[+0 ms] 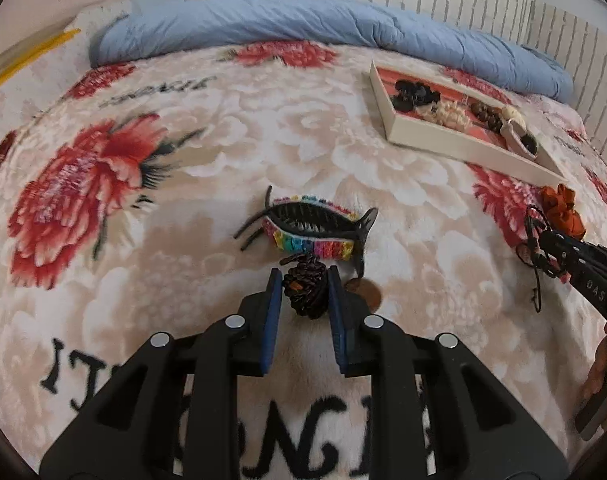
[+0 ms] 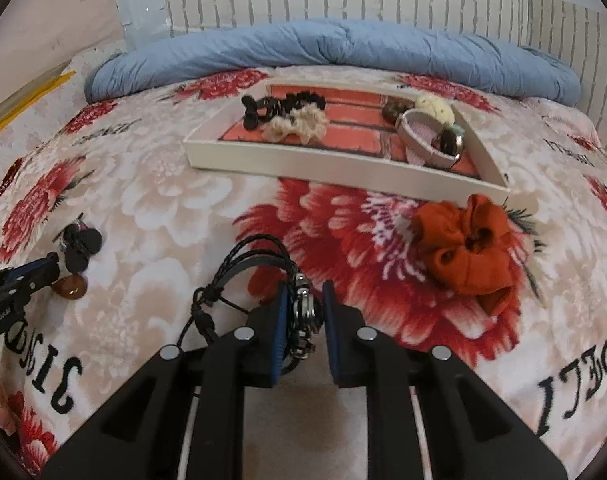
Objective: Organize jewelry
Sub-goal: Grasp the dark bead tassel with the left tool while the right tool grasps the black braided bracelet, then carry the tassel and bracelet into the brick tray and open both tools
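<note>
Blue pads of the left gripper (image 1: 305,280) pinched a dark braided bracelet (image 1: 305,294) just before the rainbow hair claw (image 1: 315,228) on the floral blanket (image 1: 183,184). From the right wrist, the right gripper (image 2: 305,294) clamped a black corded bracelet (image 2: 259,258), with the tray (image 2: 343,168) beyond

Dark braided bracelet (image 1: 305,290), black corded bracelet (image 2: 259,264)

We see our right gripper (image 2: 303,300) low center, pads clamped on a black braided cord bracelet (image 2: 259,256) with metal beads. An orange scrunchie (image 2: 467,256) lies right of it, and the white tray (image 2: 335,164) at upper center holds hair ties and a watch. Left gripper (image 2: 43,270) tip pokes in at the left edge beside a brown round piece (image 2: 69,287).
</note>
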The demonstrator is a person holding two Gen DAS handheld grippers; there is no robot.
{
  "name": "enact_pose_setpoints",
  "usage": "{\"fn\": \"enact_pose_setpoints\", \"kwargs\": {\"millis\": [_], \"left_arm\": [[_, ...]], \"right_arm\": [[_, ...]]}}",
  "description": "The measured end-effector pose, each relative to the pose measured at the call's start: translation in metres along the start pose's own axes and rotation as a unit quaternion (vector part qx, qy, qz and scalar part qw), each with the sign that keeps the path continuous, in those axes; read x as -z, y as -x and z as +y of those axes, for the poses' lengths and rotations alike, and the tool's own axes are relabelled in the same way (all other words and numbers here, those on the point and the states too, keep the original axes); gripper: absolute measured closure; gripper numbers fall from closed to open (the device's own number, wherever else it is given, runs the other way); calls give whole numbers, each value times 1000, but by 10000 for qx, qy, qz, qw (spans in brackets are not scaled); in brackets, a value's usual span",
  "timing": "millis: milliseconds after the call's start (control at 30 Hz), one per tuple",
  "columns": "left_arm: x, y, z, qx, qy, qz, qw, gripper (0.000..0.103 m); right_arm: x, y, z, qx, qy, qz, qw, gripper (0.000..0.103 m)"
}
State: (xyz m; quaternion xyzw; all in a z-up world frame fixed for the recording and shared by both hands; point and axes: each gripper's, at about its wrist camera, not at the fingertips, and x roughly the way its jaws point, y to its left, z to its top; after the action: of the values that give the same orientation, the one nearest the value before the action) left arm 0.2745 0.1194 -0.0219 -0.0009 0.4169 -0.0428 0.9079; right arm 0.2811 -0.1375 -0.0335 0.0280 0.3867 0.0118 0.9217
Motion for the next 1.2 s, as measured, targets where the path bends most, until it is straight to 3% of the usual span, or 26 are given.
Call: {"fn": "enact_pose_setpoints", "kwargs": {"millis": [267, 633, 933, 1200], "left_arm": [[-20, 37, -13, -28, 54, -487, 9988, 82], [-92, 47, -73, 314, -85, -1201, 9922, 82], [-158, 10, -127, 504, -161, -1616, 9854, 82], [-190, -48, -157, 439, -305, -1663, 9846, 82]], "right_arm": [[-21, 25, -13, -92, 21, -350, 9993, 85], [-86, 51, -61, 6, -122, -1098, 9939, 85], [-135, 26, -118, 294, -410, -1540, 9868, 85], [-156, -25, -156, 575, -614, -1488, 9853, 85]]}}
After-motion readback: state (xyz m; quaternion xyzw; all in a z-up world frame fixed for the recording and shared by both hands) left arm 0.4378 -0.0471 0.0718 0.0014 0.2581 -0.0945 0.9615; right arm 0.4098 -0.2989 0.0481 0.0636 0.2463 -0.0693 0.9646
